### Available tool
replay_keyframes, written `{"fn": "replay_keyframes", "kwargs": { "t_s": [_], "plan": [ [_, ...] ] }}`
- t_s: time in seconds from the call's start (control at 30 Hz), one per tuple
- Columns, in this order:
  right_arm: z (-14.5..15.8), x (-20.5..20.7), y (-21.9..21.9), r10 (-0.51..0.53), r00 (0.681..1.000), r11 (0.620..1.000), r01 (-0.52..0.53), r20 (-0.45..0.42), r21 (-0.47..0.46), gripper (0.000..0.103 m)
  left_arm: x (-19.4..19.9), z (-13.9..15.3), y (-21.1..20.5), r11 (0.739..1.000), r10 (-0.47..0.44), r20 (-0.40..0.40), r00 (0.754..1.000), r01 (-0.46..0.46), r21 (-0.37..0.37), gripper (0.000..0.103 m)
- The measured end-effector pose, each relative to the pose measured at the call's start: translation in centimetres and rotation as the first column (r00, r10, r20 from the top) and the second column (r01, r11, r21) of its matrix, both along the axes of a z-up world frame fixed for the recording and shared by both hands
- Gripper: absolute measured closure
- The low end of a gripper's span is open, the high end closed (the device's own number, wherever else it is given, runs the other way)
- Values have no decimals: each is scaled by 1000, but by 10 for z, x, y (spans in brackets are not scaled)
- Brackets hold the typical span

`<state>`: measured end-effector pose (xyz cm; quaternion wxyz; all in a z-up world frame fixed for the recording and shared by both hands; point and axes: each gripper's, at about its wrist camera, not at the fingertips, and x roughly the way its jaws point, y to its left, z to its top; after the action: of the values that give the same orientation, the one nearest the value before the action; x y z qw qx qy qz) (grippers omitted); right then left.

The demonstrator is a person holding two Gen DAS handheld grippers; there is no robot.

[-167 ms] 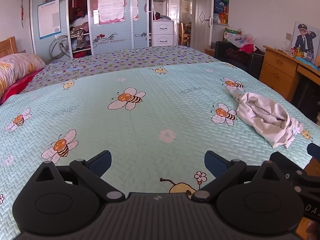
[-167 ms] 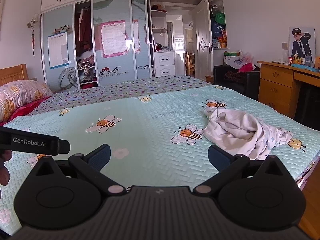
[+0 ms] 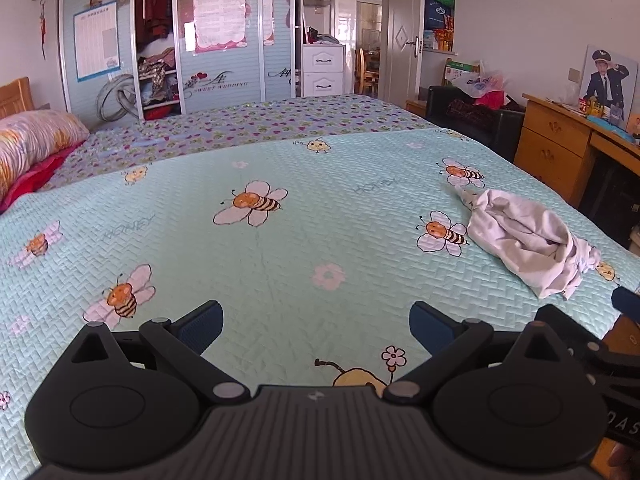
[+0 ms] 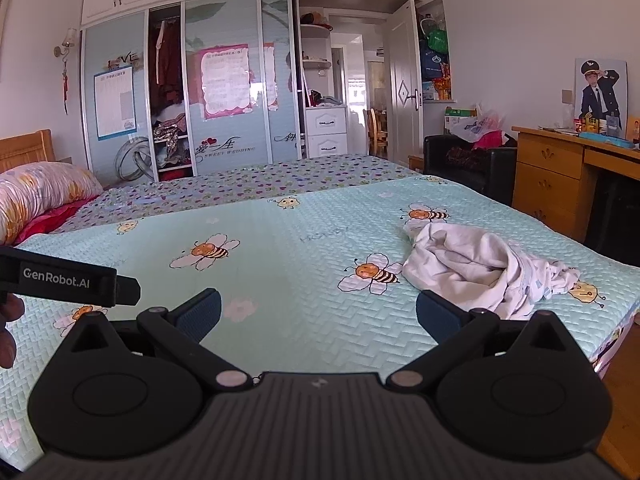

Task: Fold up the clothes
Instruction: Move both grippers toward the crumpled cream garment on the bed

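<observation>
A crumpled white garment [image 4: 476,264] is seen lying on the mint bedspread [image 3: 280,264] printed with bees, towards the right edge of the bed, its bunched end pointing at the corner nearest the wooden counter [image 4: 560,176]. It is touched by neither pair of tongs.

The left tongs [image 3: 316,324] are held spread wide above bare bedspread, nothing being caught between the blue pads; the garment lies well off to their right. The right tongs [image 4: 318,314] are likewise spread wide and empty, with the garment just beyond the right-hand pad.

In the right wrist view a black strap marked GenRobot.AI [image 4: 68,278] is seen at the left edge, with part of a hand [image 4: 8,328] beneath it. In the left wrist view part of the other gripper's black body is seen at the lower right.

Between tongs and garment nothing is placed. Farther back a second, heart-patterned cover [image 3: 248,124] is spread across the bed, and a flowered pillow [image 3: 36,140] is set at the headboard on the left. A wardrobe with sliding doors [image 4: 216,92] is seen behind, one section open, and a black armchair [image 4: 468,160] heaped with bags stands beside the counter.
</observation>
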<state>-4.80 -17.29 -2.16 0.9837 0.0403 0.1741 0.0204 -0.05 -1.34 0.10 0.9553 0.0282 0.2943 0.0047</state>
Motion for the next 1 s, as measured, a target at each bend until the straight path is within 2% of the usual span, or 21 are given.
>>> {"fn": "replay_keyframes", "kwargs": {
  "t_s": [0.07,0.17,0.5,0.8,1.0],
  "plan": [
    [0,-1,1,-1,1000,1000,1,11,3,0,-12,9,1,1000,-15,33,999,16,-20,1],
    [3,-3,-3,-7,1000,1000,7,15,2,0,-4,17,1,999,-20,5,1000,21,-38,1],
    [56,-3,-41,-105,993,994,102,-56,-47,0,6,18,-8,995,-69,-18,997,67,-73,1],
    [62,12,-44,-176,977,983,167,-122,-77,0,13,13,-28,989,-127,-46,991,124,-78,1],
    [56,32,-54,-178,975,984,173,-133,-51,0,31,7,-41,992,-110,-79,991,105,-68,0]
  ]
}}
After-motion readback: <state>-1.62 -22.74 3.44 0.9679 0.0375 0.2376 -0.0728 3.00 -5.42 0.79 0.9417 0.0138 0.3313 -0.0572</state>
